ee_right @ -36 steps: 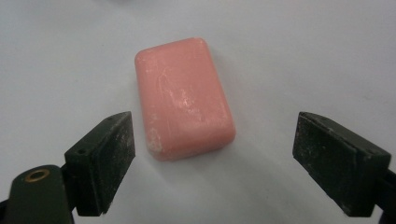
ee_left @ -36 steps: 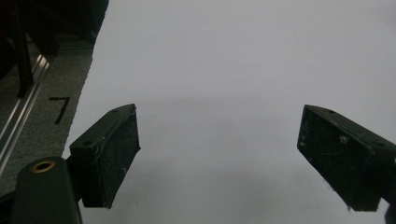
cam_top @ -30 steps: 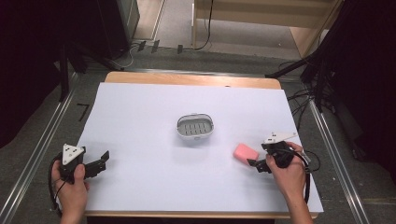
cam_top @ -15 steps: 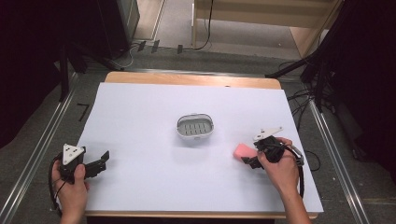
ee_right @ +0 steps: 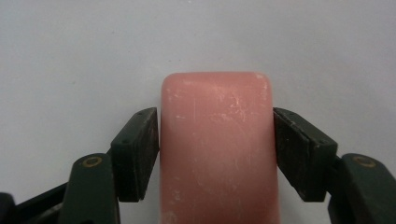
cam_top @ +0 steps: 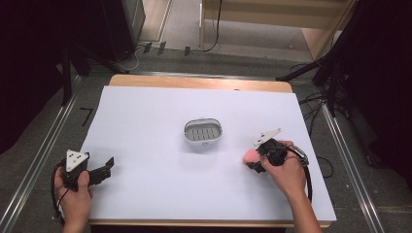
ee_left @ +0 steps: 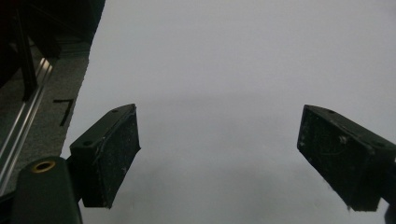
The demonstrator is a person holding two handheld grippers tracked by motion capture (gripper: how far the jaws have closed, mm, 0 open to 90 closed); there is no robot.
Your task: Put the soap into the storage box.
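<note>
A pink bar of soap (ee_right: pixel 217 149) sits between the two black jaws of my right gripper (ee_right: pixel 215 154), which press on both of its sides. From above, the pink soap (cam_top: pixel 250 156) and the right gripper (cam_top: pixel 257 159) are over the white table sheet, right of a small grey soap dish (cam_top: pixel 203 131). My left gripper (cam_top: pixel 104 170) rests at the table's front left, jaws wide apart. In the left gripper view its open jaws frame bare white sheet, the left gripper (ee_left: pixel 219 158) holding nothing.
The white sheet (cam_top: pixel 160 111) covers most of the wooden table (cam_top: pixel 194 81). Metal rails (cam_top: pixel 43 150) run along both sides on the grey floor. Cables (cam_top: pixel 316 104) lie beyond the right edge, and dark stands are at the back.
My right gripper has moved left toward the dish with the pink soap, now gripped between its jaws. The left gripper has stayed put.
</note>
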